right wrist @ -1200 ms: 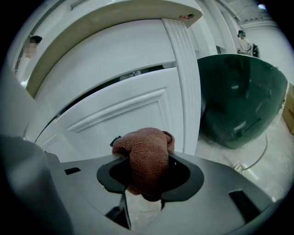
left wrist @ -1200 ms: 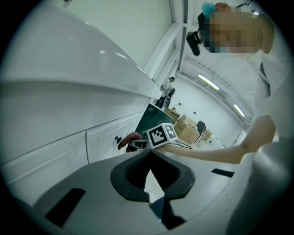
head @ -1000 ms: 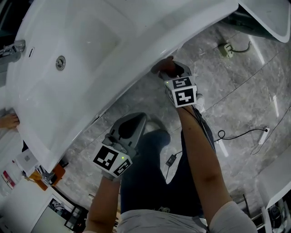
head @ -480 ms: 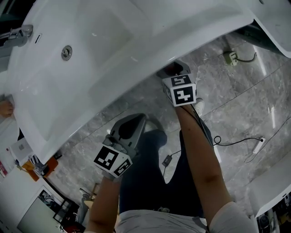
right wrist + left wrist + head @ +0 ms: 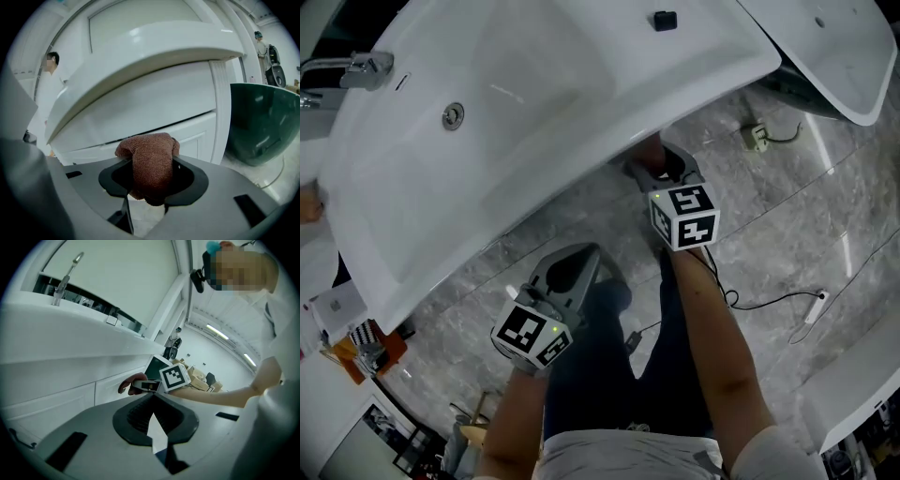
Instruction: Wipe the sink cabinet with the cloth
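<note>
**Cabinet wipe in hand: cloth at the front panel, contact not confirmed**

At the left, we found the left gripper held low and well apart from the sink cabinet. Its jaws were drawn together to a bare sliver, with nothing between them. It took no part in the work.

Further right, the right gripper was up under the overhanging rim of the sink. Its jaws were clamped on a bunched brown cloth. A wad of the cloth stood proud of the jaw tips and faced the white cabinet front. In the left gripper view the wad sat at that front, touching or just beside it; we could not confirm which.

We judged the step in hand to be the wipe across the cabinet front. To do it well:

- Only the protruding wad should meet the surface, never the hard jaw tips, which could mark the finish.
- Pressure should be light and even, with overlapping strokes.
- The dark seam and the recessed frame lines need extra care, since dirt is likely to gather there.
- The grip looked firm, but the wad was short, so heavy drag might pull it back into the jaws.
- The rim overhead left little room, so the gripper should keep below it.
</note>
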{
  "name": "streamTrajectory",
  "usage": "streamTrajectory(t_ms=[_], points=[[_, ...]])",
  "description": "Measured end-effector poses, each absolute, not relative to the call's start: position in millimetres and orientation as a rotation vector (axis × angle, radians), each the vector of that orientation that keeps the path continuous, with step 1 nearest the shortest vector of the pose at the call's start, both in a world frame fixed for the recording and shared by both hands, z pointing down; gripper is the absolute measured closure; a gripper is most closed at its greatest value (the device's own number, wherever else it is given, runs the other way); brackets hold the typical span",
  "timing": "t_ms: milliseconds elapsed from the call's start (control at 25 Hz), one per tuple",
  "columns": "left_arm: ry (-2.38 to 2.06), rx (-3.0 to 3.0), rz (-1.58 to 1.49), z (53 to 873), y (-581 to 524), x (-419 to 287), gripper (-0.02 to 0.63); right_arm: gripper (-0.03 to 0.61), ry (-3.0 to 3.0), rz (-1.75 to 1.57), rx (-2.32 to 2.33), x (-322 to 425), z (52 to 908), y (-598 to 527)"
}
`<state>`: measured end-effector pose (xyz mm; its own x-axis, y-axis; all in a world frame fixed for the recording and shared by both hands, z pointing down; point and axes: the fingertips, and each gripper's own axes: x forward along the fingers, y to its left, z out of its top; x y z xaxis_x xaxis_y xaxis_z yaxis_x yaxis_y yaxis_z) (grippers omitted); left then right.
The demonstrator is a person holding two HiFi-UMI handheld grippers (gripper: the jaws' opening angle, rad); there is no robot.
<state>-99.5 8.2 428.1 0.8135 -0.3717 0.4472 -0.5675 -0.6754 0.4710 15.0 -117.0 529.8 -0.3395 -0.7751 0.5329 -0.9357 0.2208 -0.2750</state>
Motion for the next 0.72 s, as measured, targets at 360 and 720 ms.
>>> streamTrajectory(t_ms=[360,720], points=[[-0.744,2.391,0.308,365.9,12.1,-135.6,0.603,0.408,-2.319,0.746,1.568,-7.2,412.6,-64.3],[-0.831,2.409,0.229,291.6,2.0,-215.4,0.603,0.408,-2.431,0.614,1.469,-88.3,298.9,-52.9]])
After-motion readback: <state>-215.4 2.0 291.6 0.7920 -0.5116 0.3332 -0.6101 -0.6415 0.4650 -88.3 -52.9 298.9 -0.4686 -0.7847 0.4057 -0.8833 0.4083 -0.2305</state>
